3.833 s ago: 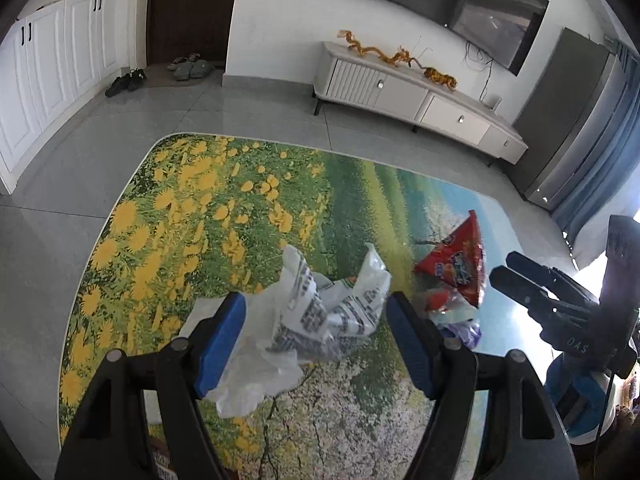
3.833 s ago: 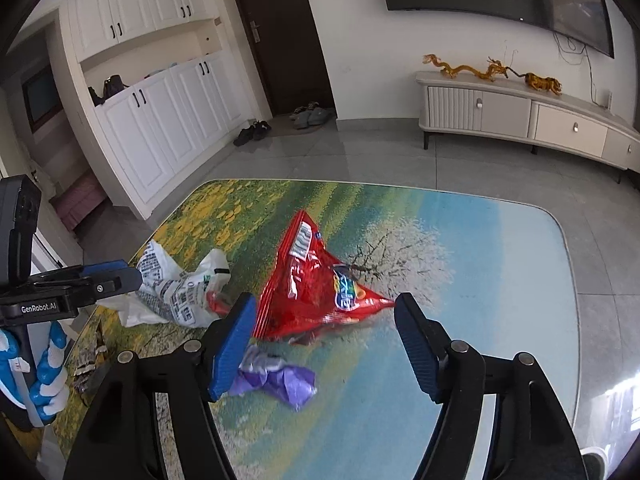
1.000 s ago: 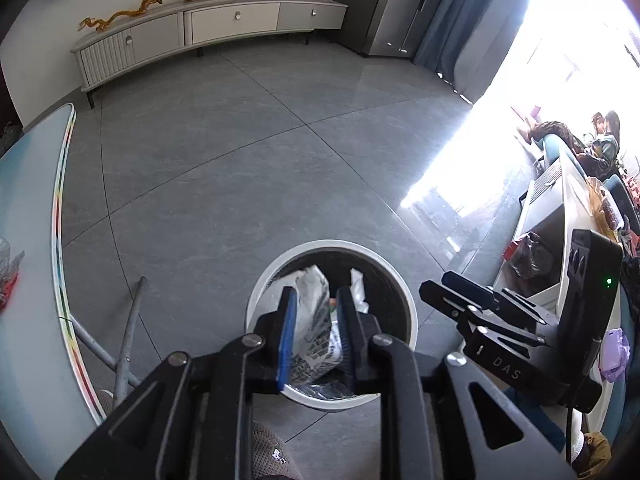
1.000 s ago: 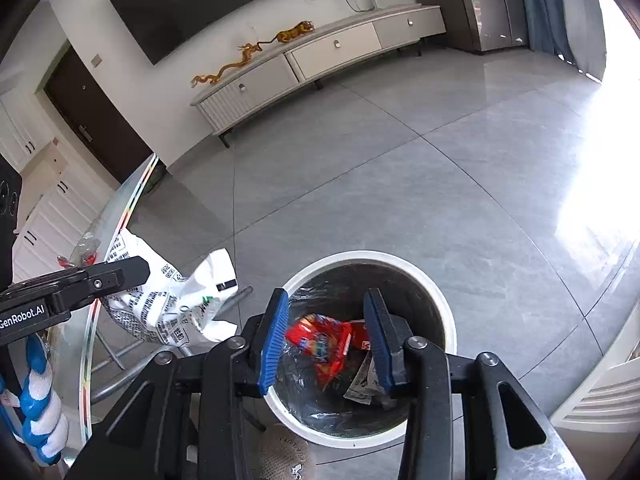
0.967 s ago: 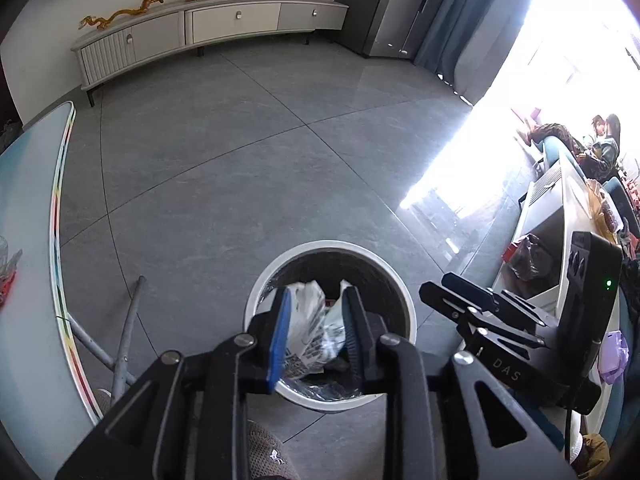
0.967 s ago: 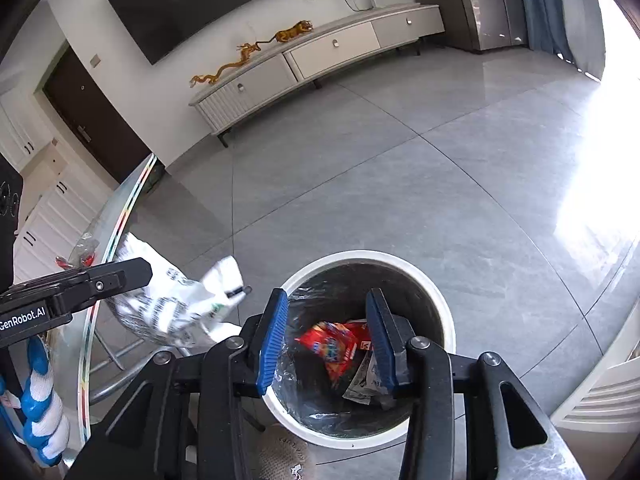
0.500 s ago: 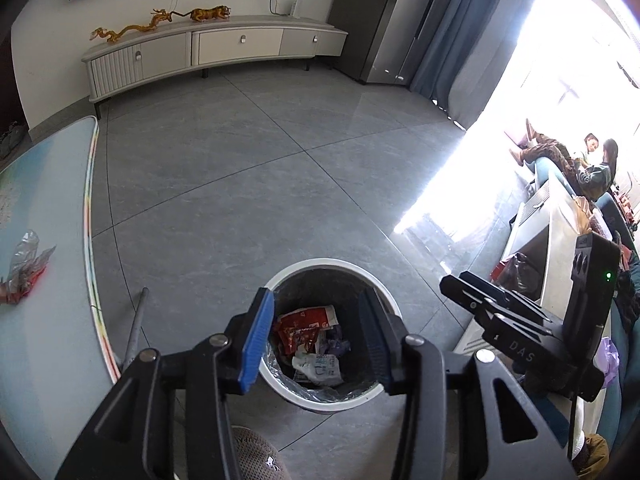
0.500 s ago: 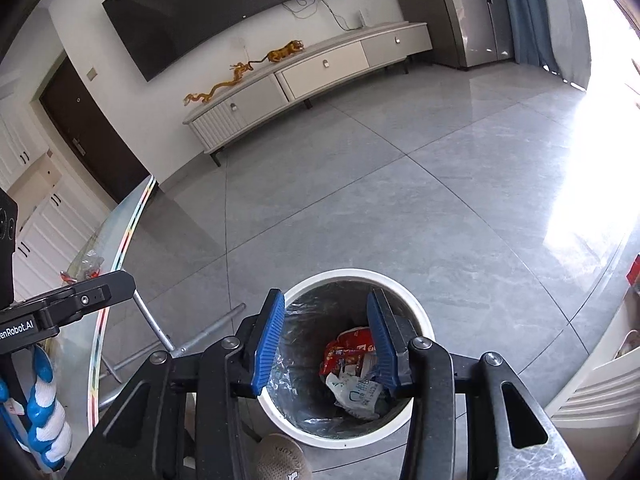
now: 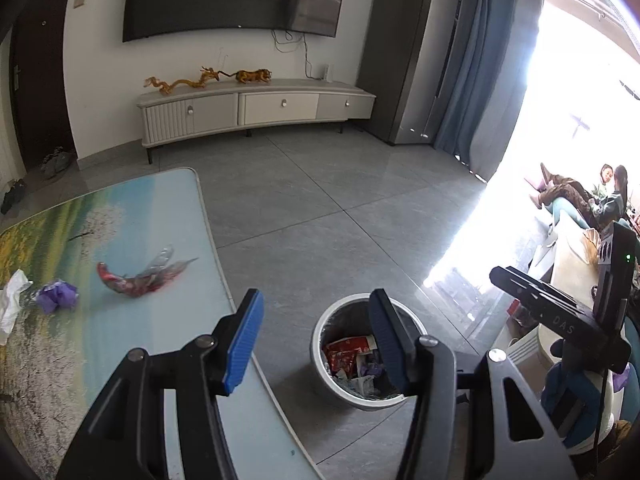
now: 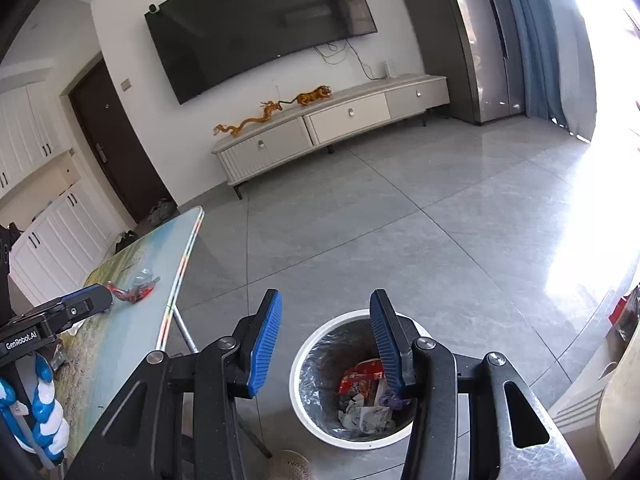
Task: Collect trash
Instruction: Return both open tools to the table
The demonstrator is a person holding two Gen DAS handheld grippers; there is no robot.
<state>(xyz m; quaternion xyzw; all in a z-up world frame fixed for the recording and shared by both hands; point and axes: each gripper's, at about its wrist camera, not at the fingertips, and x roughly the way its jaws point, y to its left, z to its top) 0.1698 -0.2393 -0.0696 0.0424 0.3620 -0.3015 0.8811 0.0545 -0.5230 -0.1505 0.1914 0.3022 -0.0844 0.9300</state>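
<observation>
Grey tiled floor, bin beside printed table; left gripper, right gripper opening, empty.

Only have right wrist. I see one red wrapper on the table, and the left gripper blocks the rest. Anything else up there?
Observer: Yes. The left wrist view shows a crumpled purple wrapper on the table, to the left of the red wrapper.
Operator: That all?
Observer: No. A white crumpled tissue or paper lies just beyond the purple wrapper, at the frame edge.
Operator: Left gripper carrying anything?
Observer: No. The left gripper has its jaws opening, with nothing between them.
</observation>
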